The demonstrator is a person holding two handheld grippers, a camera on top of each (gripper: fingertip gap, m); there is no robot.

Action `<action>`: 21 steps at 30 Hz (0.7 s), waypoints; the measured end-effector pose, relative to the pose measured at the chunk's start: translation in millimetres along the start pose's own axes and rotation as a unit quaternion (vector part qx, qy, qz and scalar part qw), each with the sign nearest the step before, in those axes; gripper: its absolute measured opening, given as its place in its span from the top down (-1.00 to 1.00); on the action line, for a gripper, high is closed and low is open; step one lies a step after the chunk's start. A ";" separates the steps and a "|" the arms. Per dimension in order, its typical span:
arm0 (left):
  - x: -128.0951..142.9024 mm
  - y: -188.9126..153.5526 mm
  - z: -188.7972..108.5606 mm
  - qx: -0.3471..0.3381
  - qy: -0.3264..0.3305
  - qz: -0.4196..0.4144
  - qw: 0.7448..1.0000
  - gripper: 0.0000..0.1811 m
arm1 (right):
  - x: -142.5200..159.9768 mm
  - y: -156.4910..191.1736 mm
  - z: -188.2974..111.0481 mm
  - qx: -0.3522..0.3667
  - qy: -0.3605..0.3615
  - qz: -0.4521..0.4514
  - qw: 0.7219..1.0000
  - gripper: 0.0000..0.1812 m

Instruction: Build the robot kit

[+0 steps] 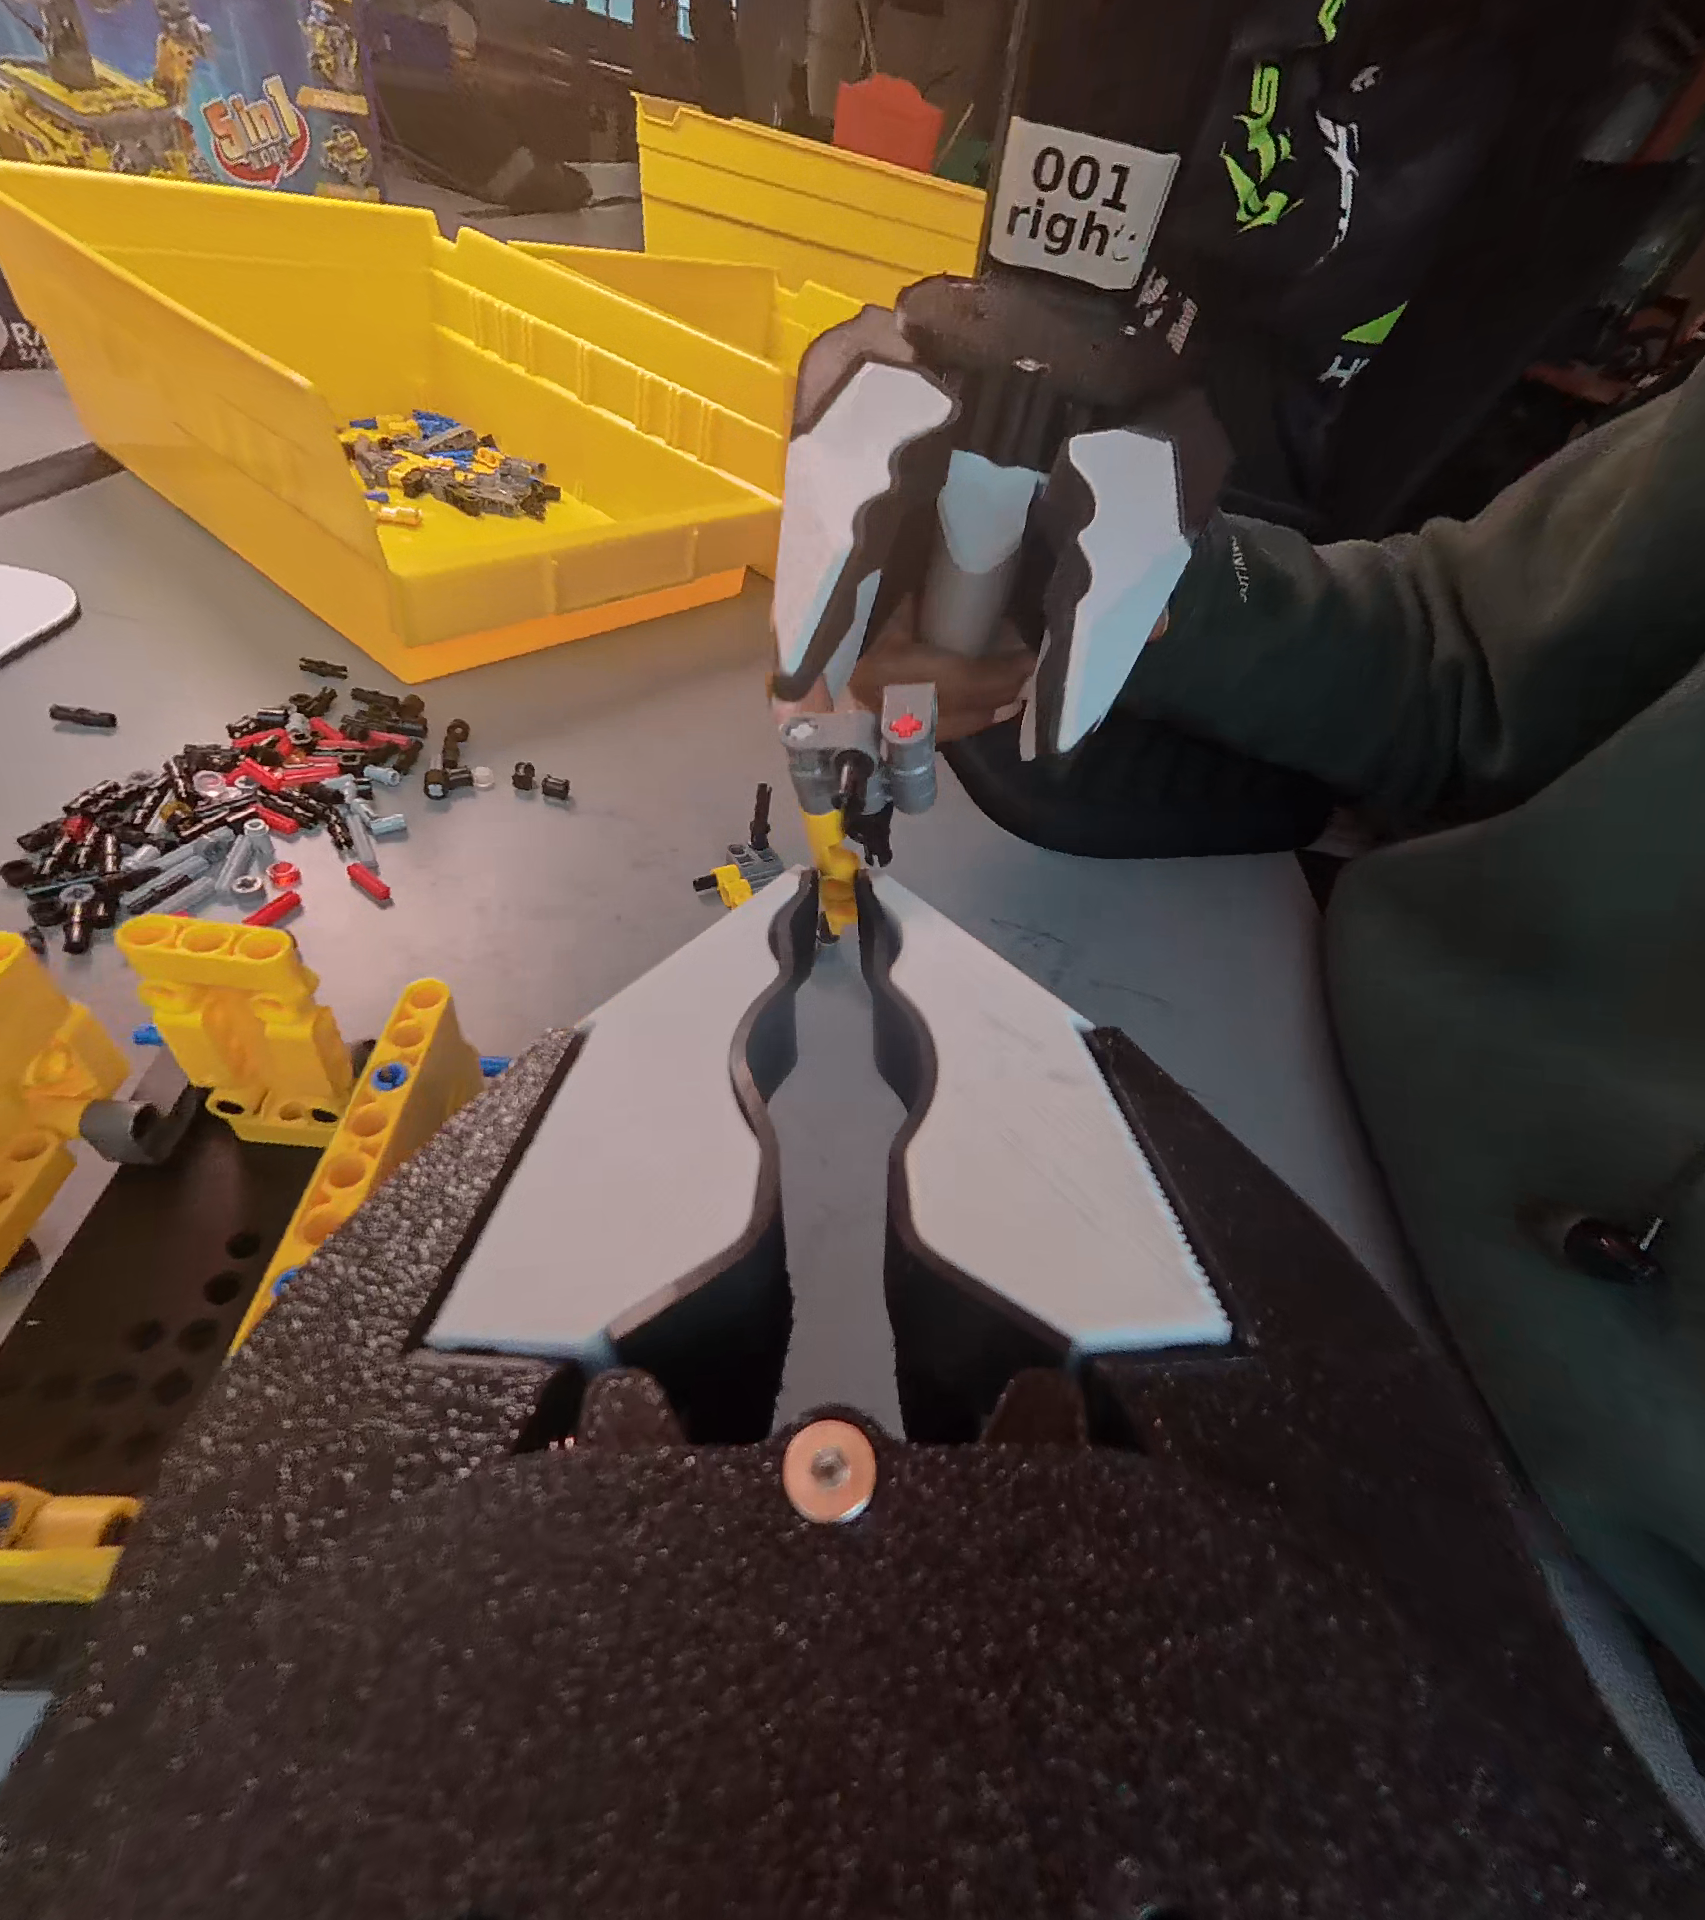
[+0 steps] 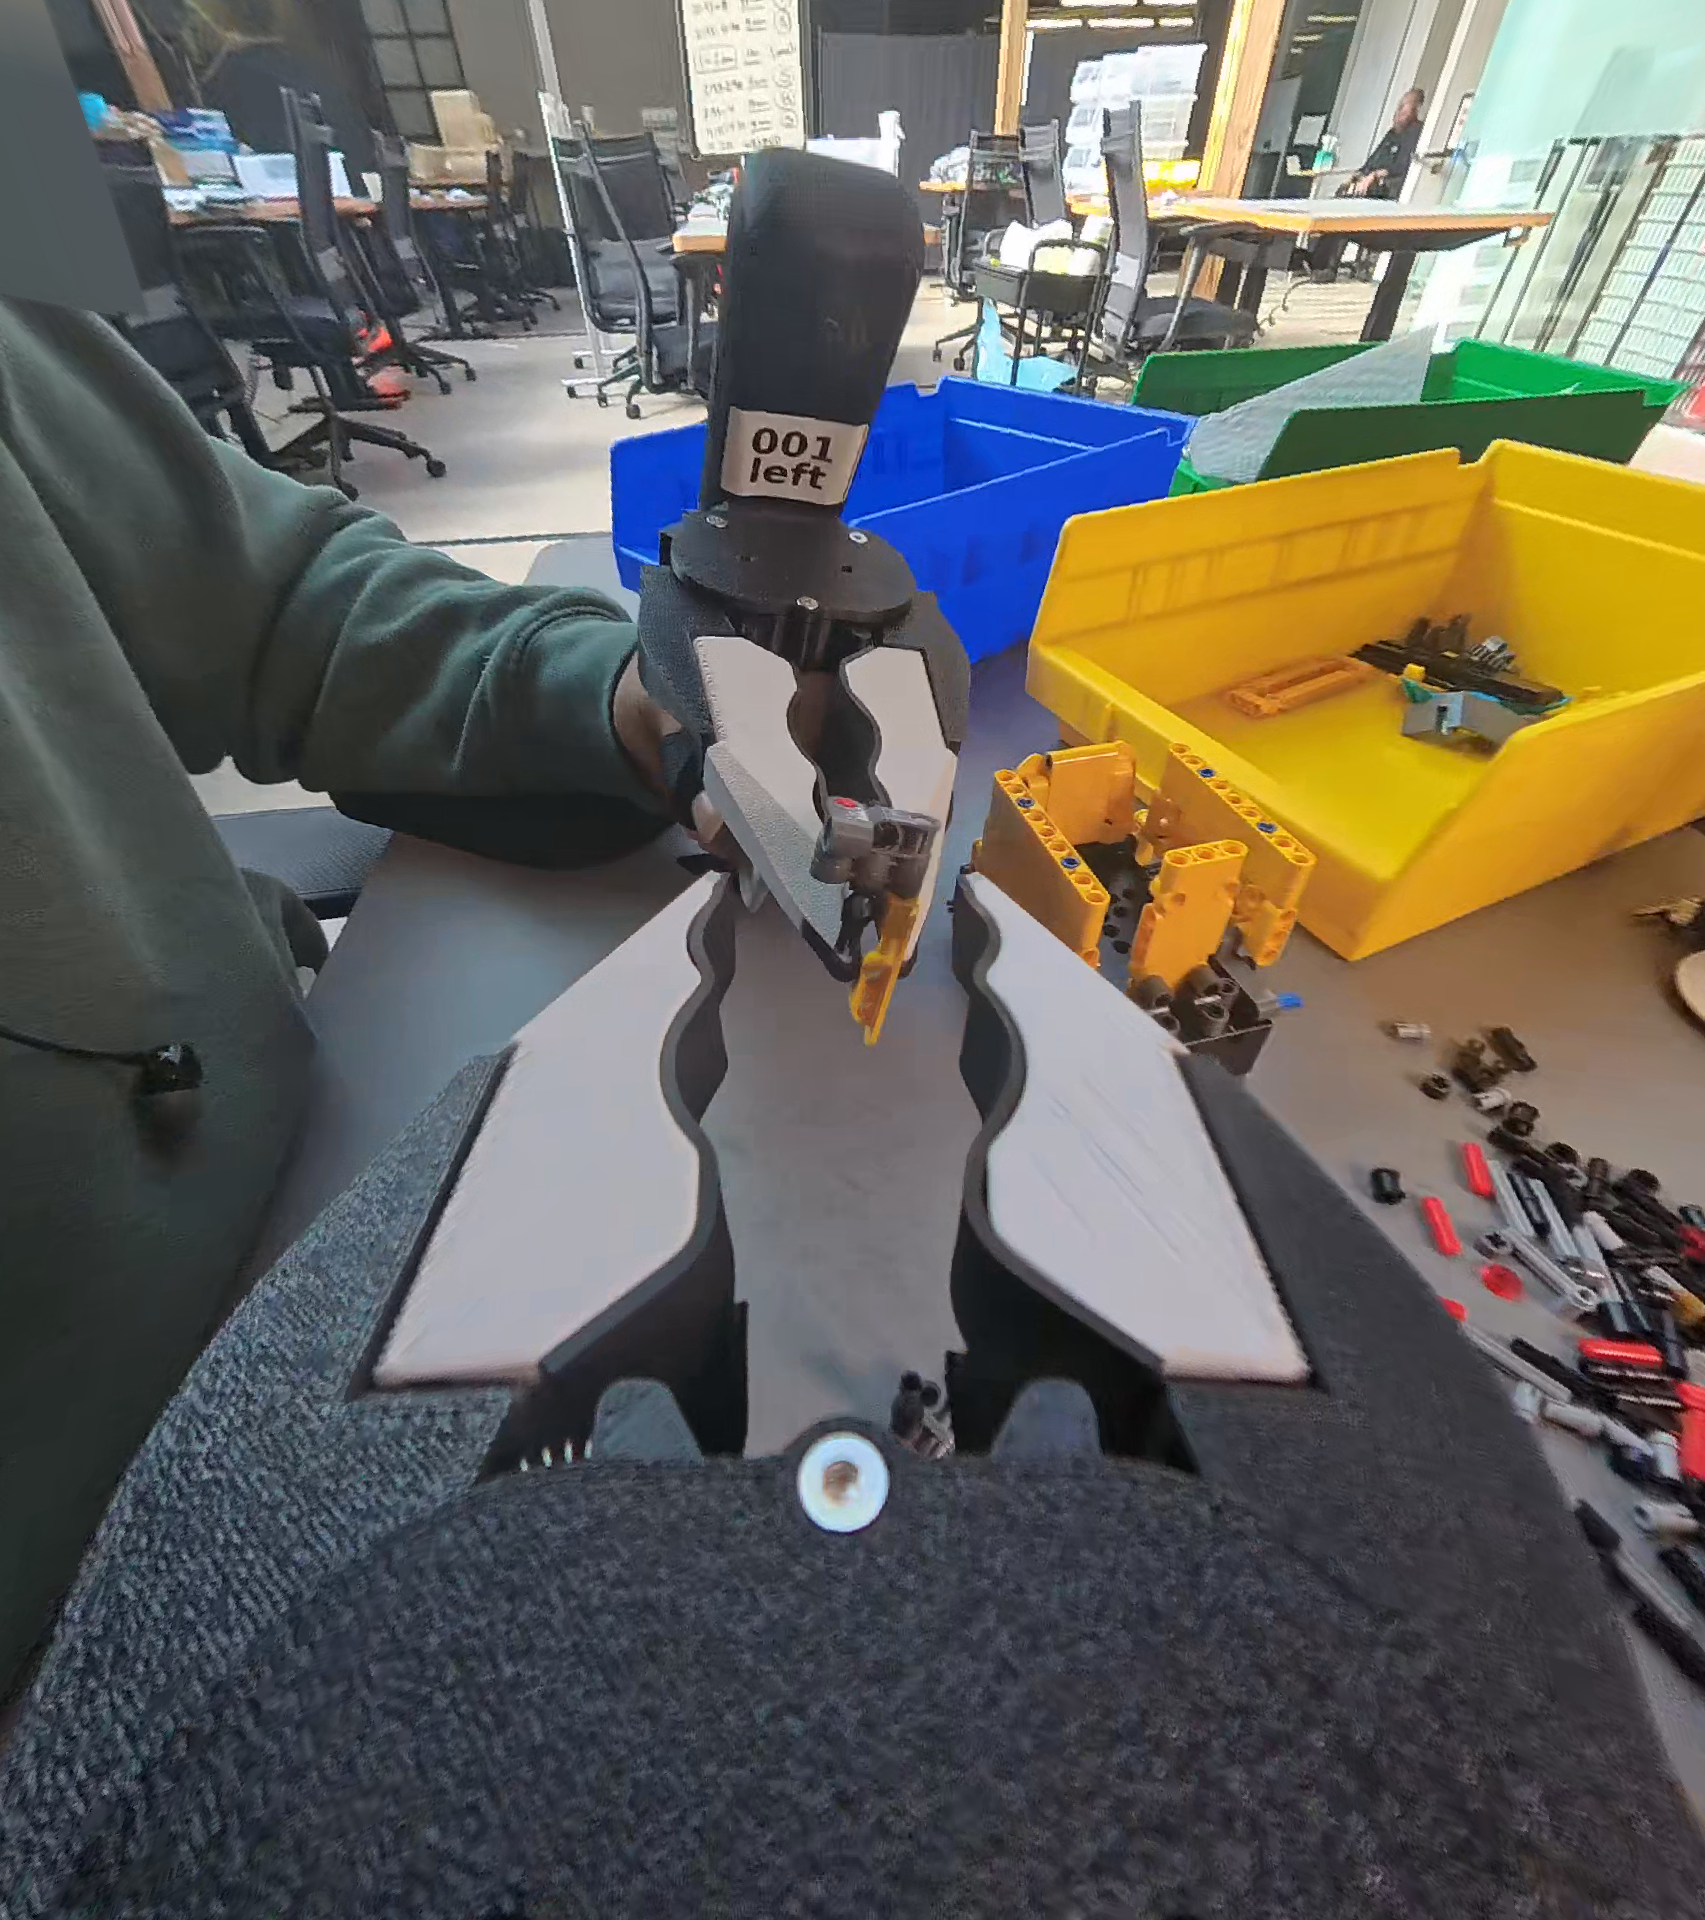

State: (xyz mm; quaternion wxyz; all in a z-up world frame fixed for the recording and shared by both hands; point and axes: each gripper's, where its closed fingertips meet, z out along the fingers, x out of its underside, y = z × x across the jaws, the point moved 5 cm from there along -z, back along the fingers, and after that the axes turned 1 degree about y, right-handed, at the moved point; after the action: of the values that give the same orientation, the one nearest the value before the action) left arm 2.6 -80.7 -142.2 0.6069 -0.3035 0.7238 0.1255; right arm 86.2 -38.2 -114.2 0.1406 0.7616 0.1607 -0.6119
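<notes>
My left gripper (image 1: 835, 902) is shut on the yellow beam (image 1: 832, 842) of a small assembly topped with grey connectors (image 1: 863, 753), held upright just above the grey table (image 1: 567, 914). My right gripper (image 1: 931, 717) hangs open over it, its left fingertip against the grey connectors. In the right wrist view my right gripper (image 2: 843, 894) is open and empty, with the left gripper (image 2: 869, 940) between and beyond its tips, holding the yellow beam (image 2: 879, 982) and grey connectors (image 2: 869, 836). A person's sleeved hands hold both grippers.
A partly built yellow model (image 1: 235, 1029) (image 2: 1139, 862) stands to the left. A pile of black, red and grey pins (image 1: 235, 800) (image 2: 1658, 1351) lies beside it. A small yellow-grey piece (image 1: 739, 873) lies near my tips. Yellow bins (image 1: 204, 395) (image 2: 1243, 561), a blue bin (image 2: 983, 488) and a green bin (image 2: 1450, 405) stand behind. My left and right fingertips are right by each other.
</notes>
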 end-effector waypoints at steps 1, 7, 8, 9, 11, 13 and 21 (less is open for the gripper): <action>0.3 -1.7 0.7 0.001 0.004 0.008 1.000 0.94 | 3.6 0.5 3.9 -0.001 0.007 0.001 1.000 0.55; -0.4 -7.0 2.9 0.015 -0.003 0.011 1.000 0.94 | 8.9 3.4 9.2 0.025 0.021 -0.037 0.999 0.84; -0.9 -6.1 2.5 0.011 -0.005 0.010 1.000 0.94 | 8.0 3.1 8.9 0.034 0.022 -0.050 0.998 0.84; -0.9 -5.2 2.0 0.008 -0.006 0.010 1.000 0.94 | 6.3 3.1 8.5 0.045 0.019 -0.064 0.997 0.84; -1.1 -3.3 1.1 0.003 -0.008 0.009 1.000 0.87 | 2.3 2.2 7.0 0.068 0.009 -0.085 0.994 0.84; -3.2 -1.9 -0.5 0.000 -0.017 0.009 1.000 0.79 | 0.4 -2.5 5.1 0.108 0.009 -0.116 0.987 0.84; -23.2 -9.4 -12.5 0.009 -0.099 0.030 0.995 0.68 | -0.6 2.7 9.8 0.094 -0.042 -0.092 0.990 0.84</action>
State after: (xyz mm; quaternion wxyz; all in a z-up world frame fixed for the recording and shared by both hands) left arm 0.0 -88.3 -115.4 0.6744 -0.2621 0.6698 0.1671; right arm 78.5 -44.7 -115.6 0.0177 0.7273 0.1660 -0.6658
